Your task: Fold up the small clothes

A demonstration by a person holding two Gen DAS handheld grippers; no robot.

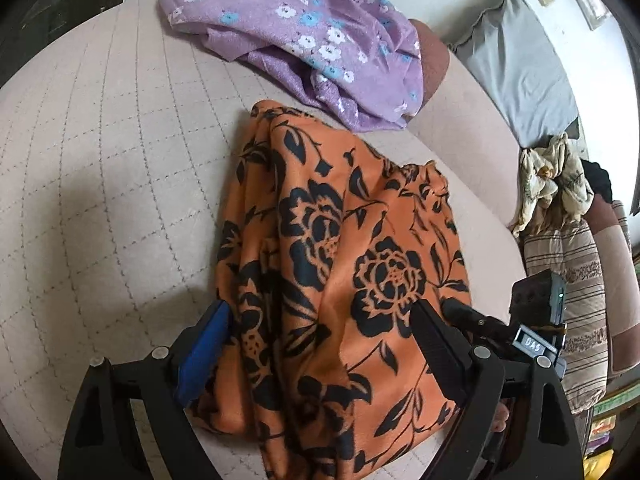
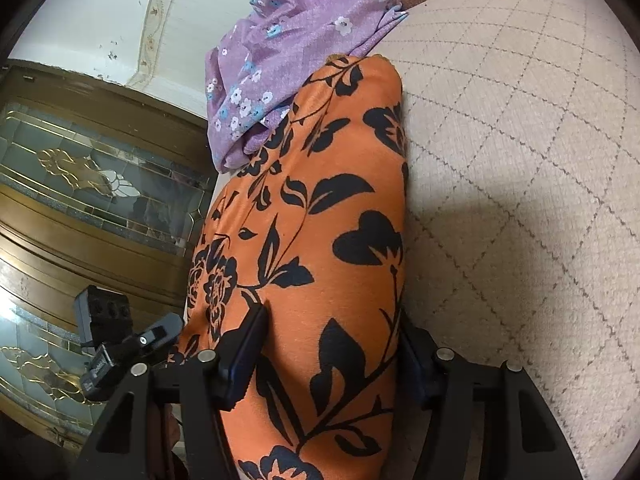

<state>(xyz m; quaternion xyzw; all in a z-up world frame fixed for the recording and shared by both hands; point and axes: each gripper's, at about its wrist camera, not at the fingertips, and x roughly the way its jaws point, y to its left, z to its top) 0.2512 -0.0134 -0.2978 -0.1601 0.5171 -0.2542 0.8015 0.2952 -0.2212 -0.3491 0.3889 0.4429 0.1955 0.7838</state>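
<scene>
Orange garment [image 1: 340,264] with black floral print lies folded in a thick bundle on the quilted beige cushion [image 1: 100,184], near its right edge in the left wrist view. Layers are stacked, with folds running along its length and a bunched corner at the far right.

Left tongs [image 1: 320,336]: fingers spread wide, straddling the near end of the orange bundle. The blue-padded finger [image 1: 204,352] sits at the cloth's left side and the black finger [image 1: 436,344] rests on top of the cloth toward its right. Not clamped; the pads stand far apart with the fabric slack between them.

Right tongs [image 2: 332,356]: closed on the orange garment [image 2: 320,220]. Both pads press into the sides of the bundle, and the cloth bulges up between them. The far end of the bundle points toward the cushion's [image 2: 520,160] far edge.

Purple garment [image 1: 304,36] with white and blue flowers is crumpled at the cushion's far edge, just beyond the orange one. In the right wrist view the two [image 2: 288,64] look to be touching, or at least overlapping.

Grey pillow [image 1: 516,68] and a pale crumpled cloth [image 1: 556,180] sit past the cushion's right edge. Brown cabinet [image 2: 80,200] with patterned glass is at left in the right wrist view.
</scene>
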